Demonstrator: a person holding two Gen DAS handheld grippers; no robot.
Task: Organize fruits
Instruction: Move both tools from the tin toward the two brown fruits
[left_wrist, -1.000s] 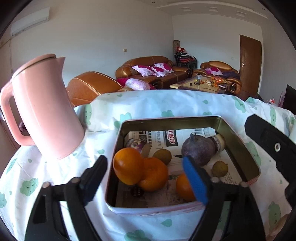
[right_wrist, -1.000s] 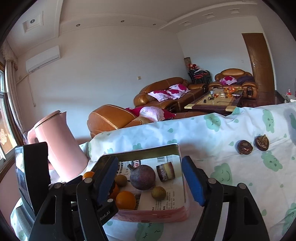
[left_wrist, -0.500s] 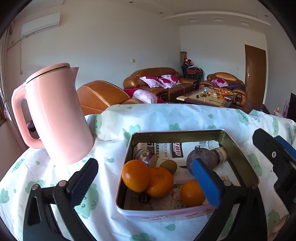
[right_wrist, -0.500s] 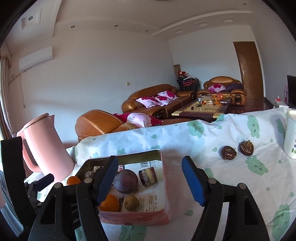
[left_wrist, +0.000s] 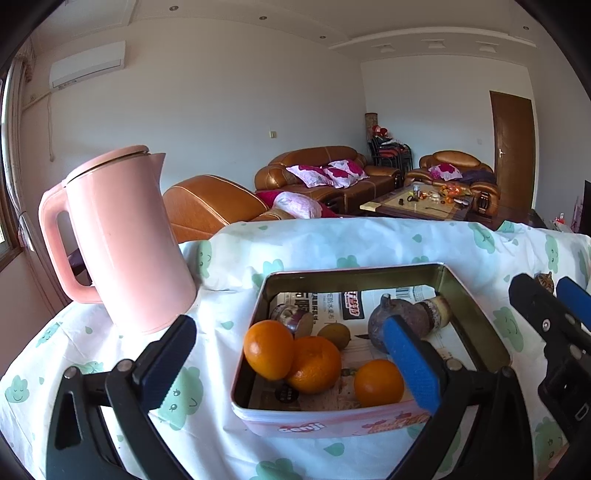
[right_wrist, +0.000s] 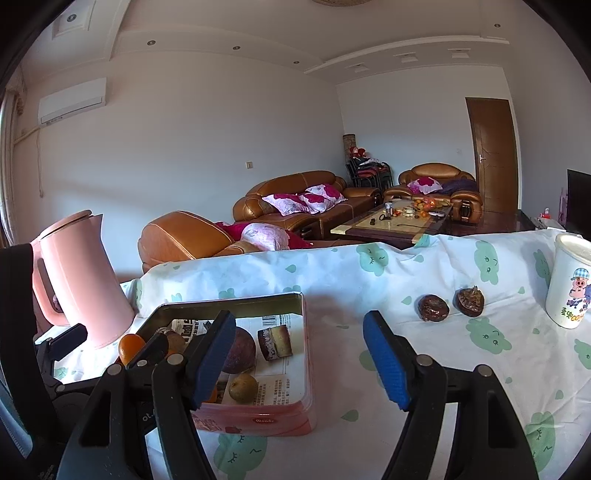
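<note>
Looking along your left gripper (left_wrist: 291, 365), you hold its fingers spread wide and empty just short of the tin (left_wrist: 476, 317), which already gathers three oranges (left_wrist: 314, 363) and a dark purple fruit (left_wrist: 402, 325) on newspaper, probably because that is the collecting place. Through your right gripper (right_wrist: 299, 360), likewise spread and holding nothing, the tin sits low left behind the left finger, while two dark brown fruits (right_wrist: 433, 307) lie loose on the cloth, beyond and to the right of the right finger, well apart from it, likely your next pick.

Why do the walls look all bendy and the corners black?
Left wrist view: the fisheye lens bends the room, its rim blackens the corners, and sunlight brightens the kettle. Right wrist view: same curve, and the cloth is sunlit.
</note>
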